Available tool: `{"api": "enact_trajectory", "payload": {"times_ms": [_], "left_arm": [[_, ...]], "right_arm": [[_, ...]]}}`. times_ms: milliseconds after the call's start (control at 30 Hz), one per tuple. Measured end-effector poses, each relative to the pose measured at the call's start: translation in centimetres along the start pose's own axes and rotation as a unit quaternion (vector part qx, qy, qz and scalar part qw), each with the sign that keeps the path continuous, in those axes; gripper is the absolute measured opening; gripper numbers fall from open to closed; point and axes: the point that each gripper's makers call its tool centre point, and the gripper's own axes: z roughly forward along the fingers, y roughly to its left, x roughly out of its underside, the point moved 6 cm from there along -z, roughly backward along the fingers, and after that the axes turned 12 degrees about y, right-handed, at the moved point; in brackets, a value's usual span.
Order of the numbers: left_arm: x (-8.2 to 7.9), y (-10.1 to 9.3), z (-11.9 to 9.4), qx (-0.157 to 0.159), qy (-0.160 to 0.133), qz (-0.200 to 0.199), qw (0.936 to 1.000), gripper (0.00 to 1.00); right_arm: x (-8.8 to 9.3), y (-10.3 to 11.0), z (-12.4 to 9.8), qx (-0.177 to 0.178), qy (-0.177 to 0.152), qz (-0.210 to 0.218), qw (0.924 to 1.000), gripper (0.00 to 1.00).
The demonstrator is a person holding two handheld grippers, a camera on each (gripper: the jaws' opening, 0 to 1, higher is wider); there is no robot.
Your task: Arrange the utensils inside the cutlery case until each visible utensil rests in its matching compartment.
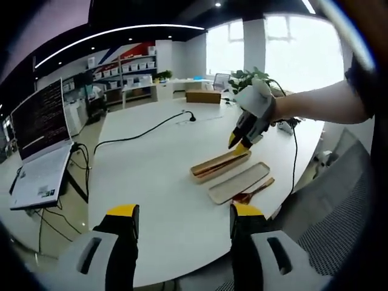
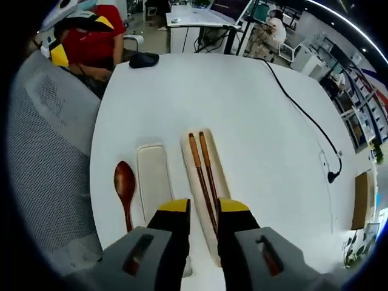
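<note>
chopsticks (image 2: pixel 205 173) in case (image 2: pixel 195 148), lower ends hidden behind right tool (image 2: pixel 203 209)

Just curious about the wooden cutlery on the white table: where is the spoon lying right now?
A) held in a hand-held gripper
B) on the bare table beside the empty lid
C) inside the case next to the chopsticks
B: the spoon lies on the table beside the empty lid, while the chopsticks lie in the case.

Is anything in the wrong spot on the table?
Yes. The brown wooden spoon lies on the white table, beside the beige lid, outside the open beige cutlery case holding the wooden chopsticks.
</note>
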Motion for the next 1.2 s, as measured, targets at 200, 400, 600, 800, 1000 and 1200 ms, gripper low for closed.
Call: {"api": "enact_trajectory", "payload": {"times_ms": [200, 400, 600, 800, 1000, 1200], "left_arm": [[-0.1, 0.2, -0.2, -0.007, -0.005, 0.0, 1.0, 0.62], [-0.2, 0.0, -0.3, -0.006, -0.007, 0.008, 0.9999, 0.62], [-0.2, -0.6, 0.0, 0.003, 0.003, 0.02, 0.9998, 0.63], [-0.2, -0.6, -0.1, 0.002, 0.001, 0.021, 0.9998, 0.63], [-0.3, -1.1, -0.1, 0.004, 0.001, 0.034, 0.9994, 0.63], [-0.5, -1.0, -0.2, 0.005, -0.005, 0.04, 0.9992, 0.64]], "right_arm": [[1.5, 1.0, -1.3, 0.002, 0.002, 0.009, 1.0, 0.18], [3.0, 1.5, -2.4, 0.012, -0.004, 0.039, 0.9992, 0.21], [4.2, 2.7, -3.2, 0.018, -0.009, 0.048, 0.9986, 0.25], [6.0, 4.2, -4.0, 0.018, -0.013, 0.067, 0.9975, 0.28], [7.1, 5.6, -4.4, 0.01, -0.015, 0.084, 0.9963, 0.29], [7.5, 7.1, -5.0, 0.004, -0.015, 0.093, 0.9956, 0.3]]}}
